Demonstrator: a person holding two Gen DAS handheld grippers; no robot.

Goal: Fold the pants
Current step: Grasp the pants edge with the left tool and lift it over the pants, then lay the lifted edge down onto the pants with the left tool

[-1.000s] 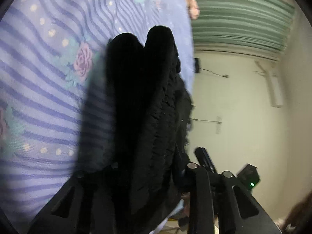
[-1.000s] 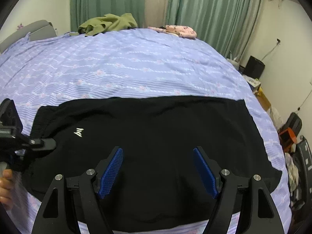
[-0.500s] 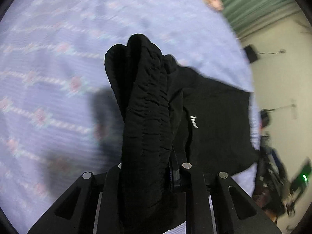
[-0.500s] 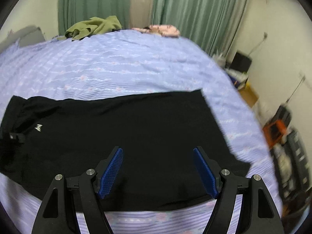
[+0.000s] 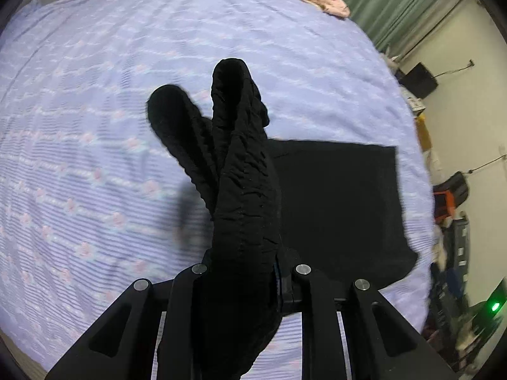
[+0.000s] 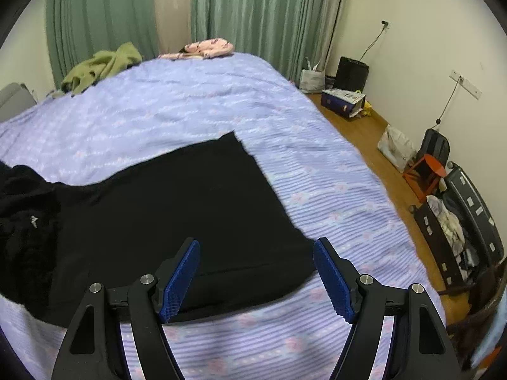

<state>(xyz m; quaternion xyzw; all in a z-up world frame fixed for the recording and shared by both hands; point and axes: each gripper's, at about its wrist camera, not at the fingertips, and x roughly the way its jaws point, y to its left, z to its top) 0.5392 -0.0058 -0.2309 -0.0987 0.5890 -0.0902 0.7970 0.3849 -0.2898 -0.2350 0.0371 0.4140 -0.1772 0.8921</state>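
Black pants (image 6: 190, 209) lie on the bed (image 6: 196, 110), near its front edge. Left claw (image 5: 247, 272) pinches the bunched waistband (image 5: 240, 171), lifted off the bed w/ two ruffled loops sticking up past the claw; rest of the pants trails flat to the right of it. Right claw (image 6: 256, 278) is spread, blue pads (image 6: 180, 278) bare, nothing btwn them, hovering over the pants' near hem end. Green garment (image 6: 101, 66) & pink garment (image 6: 209, 47) sit at the bed's far edge, well apart from the pants.
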